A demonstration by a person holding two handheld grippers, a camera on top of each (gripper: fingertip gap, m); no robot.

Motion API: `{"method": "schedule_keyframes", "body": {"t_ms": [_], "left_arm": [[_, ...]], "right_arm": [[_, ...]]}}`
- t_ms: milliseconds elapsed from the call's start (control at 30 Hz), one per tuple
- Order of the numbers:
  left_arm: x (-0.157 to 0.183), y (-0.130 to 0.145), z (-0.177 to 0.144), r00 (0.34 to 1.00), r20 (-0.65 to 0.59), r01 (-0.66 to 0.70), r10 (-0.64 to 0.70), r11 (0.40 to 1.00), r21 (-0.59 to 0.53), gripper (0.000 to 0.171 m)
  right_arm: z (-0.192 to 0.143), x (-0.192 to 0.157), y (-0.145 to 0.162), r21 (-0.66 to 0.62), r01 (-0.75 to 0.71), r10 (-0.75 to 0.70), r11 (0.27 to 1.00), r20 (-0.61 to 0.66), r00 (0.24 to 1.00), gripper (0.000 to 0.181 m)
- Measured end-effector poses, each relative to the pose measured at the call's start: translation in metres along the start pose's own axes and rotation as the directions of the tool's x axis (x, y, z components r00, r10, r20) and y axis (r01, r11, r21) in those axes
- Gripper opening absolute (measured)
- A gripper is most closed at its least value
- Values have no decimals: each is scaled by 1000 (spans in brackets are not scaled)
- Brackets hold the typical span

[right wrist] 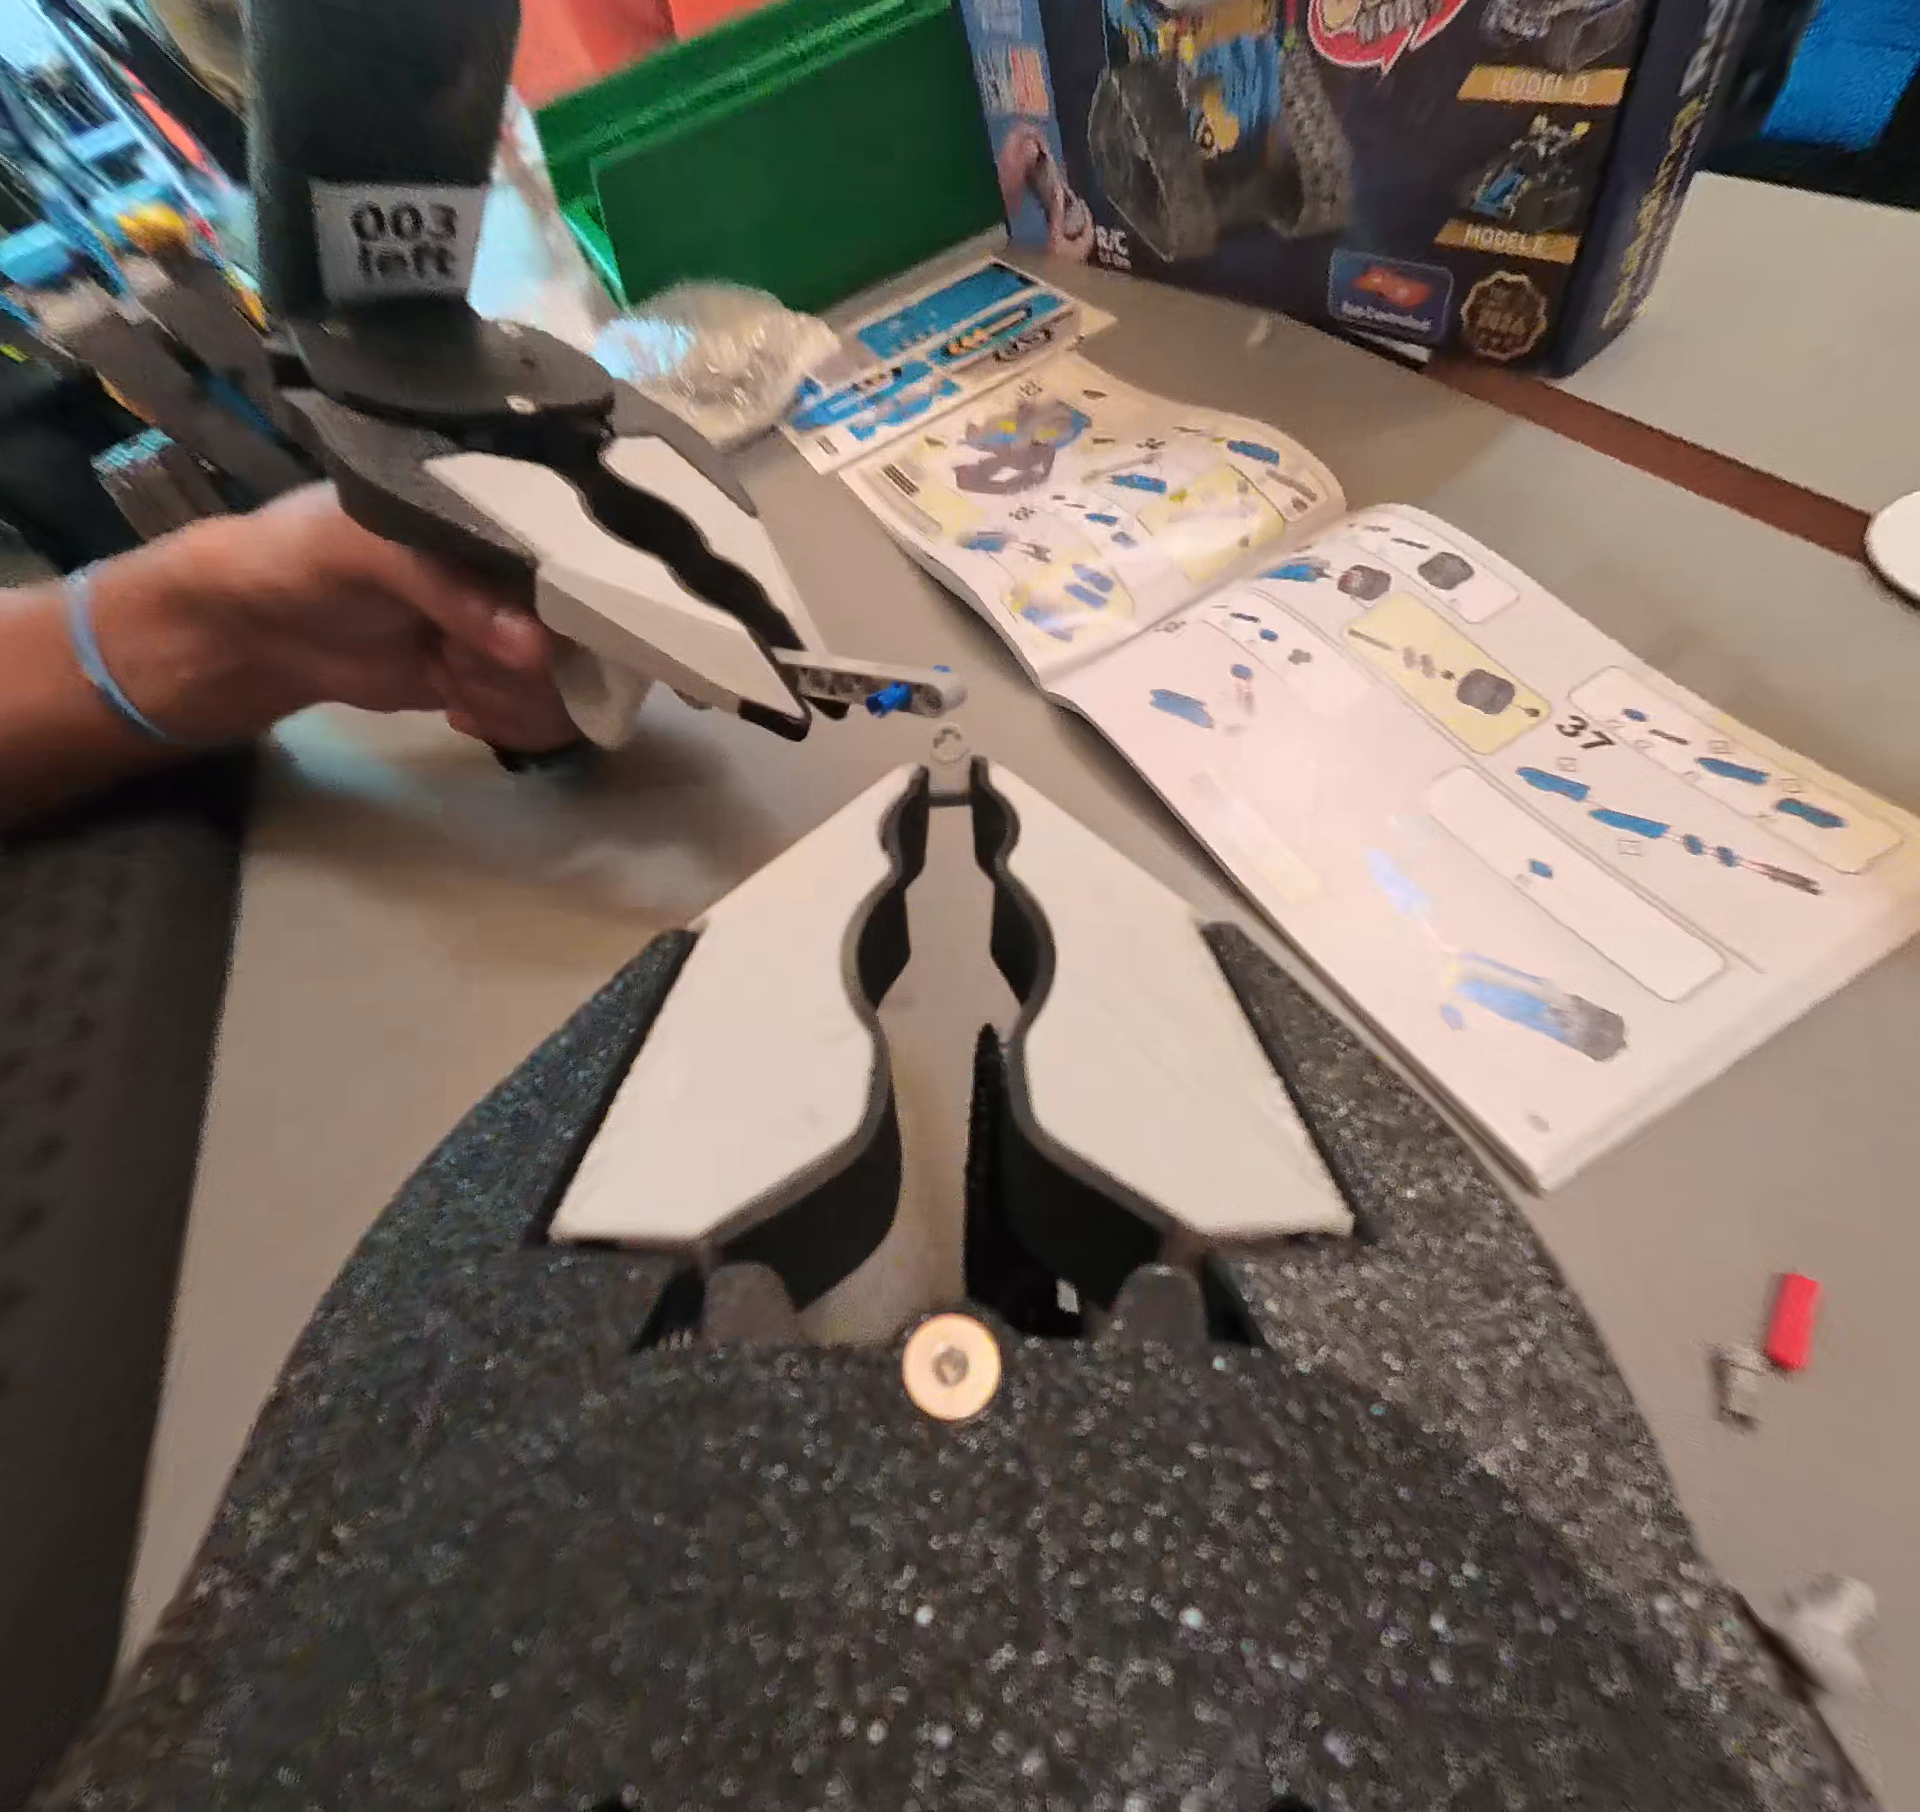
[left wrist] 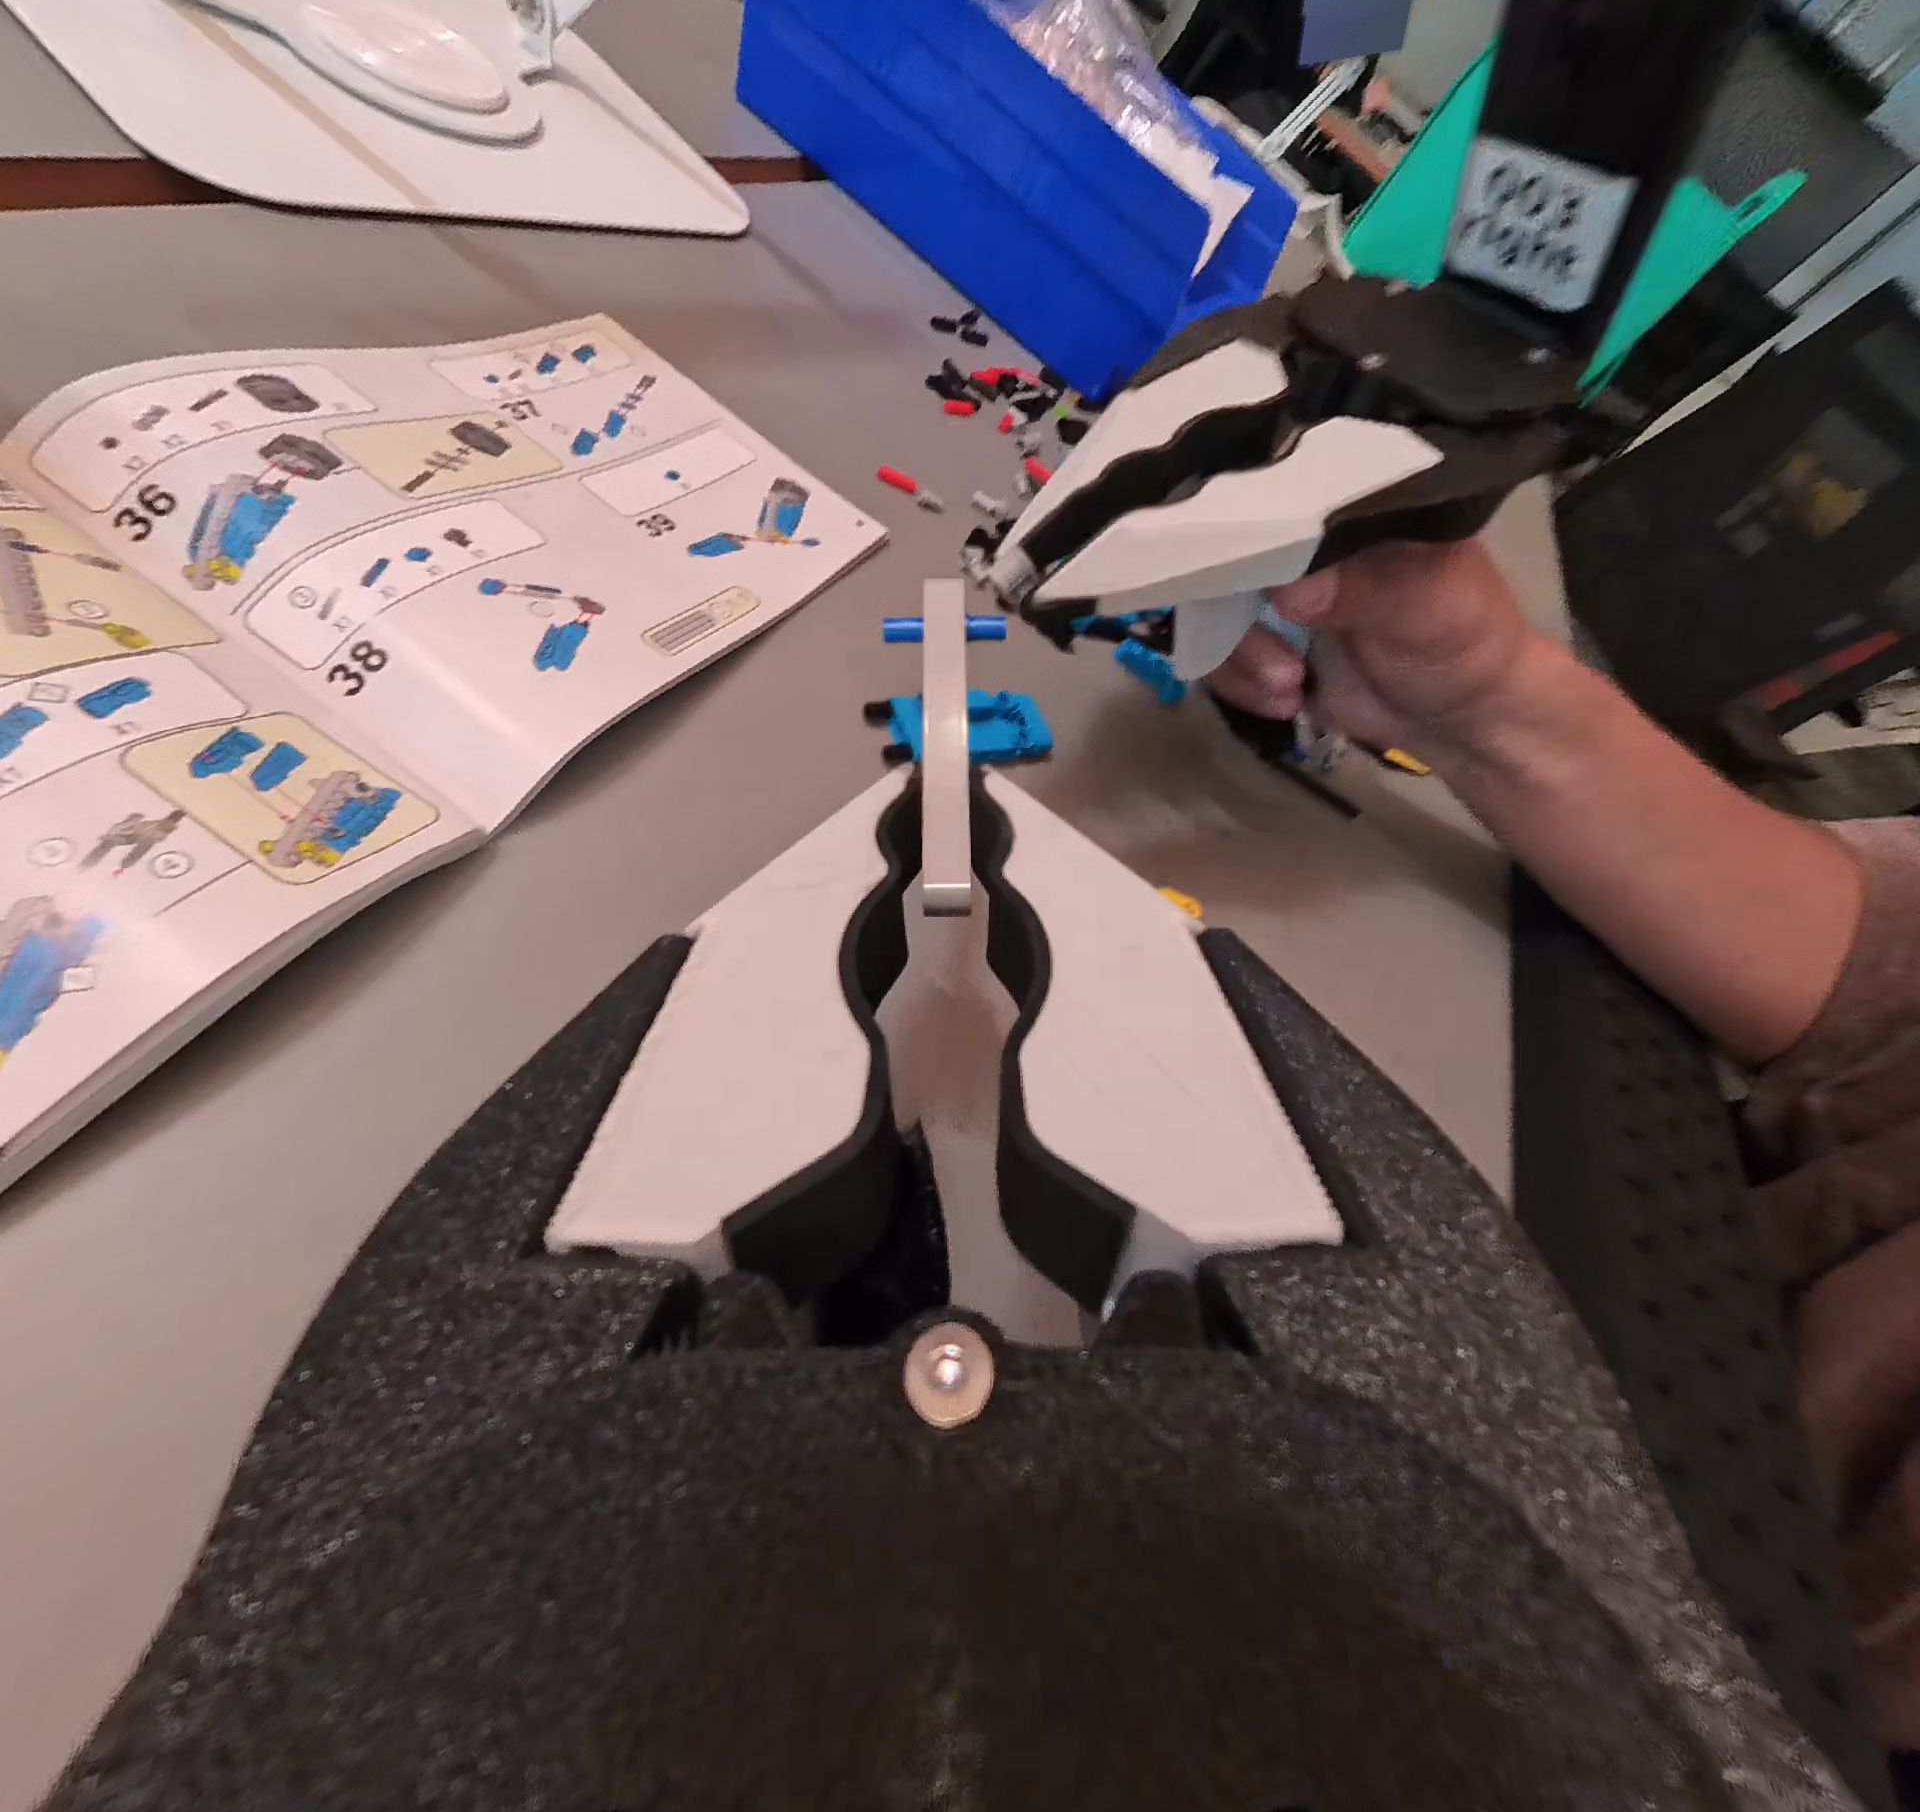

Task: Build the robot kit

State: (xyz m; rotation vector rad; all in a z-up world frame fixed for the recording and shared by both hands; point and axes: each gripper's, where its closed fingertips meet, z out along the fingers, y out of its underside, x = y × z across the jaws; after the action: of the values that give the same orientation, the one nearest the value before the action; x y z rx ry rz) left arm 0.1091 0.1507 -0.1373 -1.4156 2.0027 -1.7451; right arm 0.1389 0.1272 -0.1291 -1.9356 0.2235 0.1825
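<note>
My left gripper [left wrist: 945, 775] is shut on a long grey beam [left wrist: 945, 713] that sticks out forward past its tips. A blue pin [left wrist: 940, 628] runs crosswise through the beam's far end. My right gripper [left wrist: 1013, 583] comes in from the upper right, held by a hand, its tip just right of the pin. In the right wrist view my right gripper [right wrist: 948, 777] is shut on a small grey piece [right wrist: 948, 748]. It sits just below the end of the beam [right wrist: 883, 687], which is held by the left gripper [right wrist: 795, 700].
An open instruction booklet [left wrist: 364, 619] lies on the grey table [left wrist: 623, 931]; it also shows in the right wrist view [right wrist: 1455, 775]. A blue part [left wrist: 1003, 723] and loose small parts [left wrist: 987, 401] lie beyond the beam. A blue bin [left wrist: 987, 204], green bin [right wrist: 790, 152] and kit box [right wrist: 1351, 100] stand behind.
</note>
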Motion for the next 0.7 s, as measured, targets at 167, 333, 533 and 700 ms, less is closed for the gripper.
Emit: {"method": "schedule_keyframes", "body": {"t_ms": [167,333,533,700], "left_arm": [[10,-7,-1,997,-61,59,-56,997,41,7],[3,-3,0,996,-15,91,-90,996,25,7],[-27,7,-6,979,197,-37,48,997,-61,7],[-23,21,0,981,182,-40,64,990,-134,7]], "right_arm": [[6,-7,2,-1,23,-23,1000,33,999,8],[11,-18,-1,11,28,-28,1000,66,997,8],[15,-47,60,-286,285,-221,915,235,947,8],[24,-63,86,-383,353,-242,854,308,920,8]]}}
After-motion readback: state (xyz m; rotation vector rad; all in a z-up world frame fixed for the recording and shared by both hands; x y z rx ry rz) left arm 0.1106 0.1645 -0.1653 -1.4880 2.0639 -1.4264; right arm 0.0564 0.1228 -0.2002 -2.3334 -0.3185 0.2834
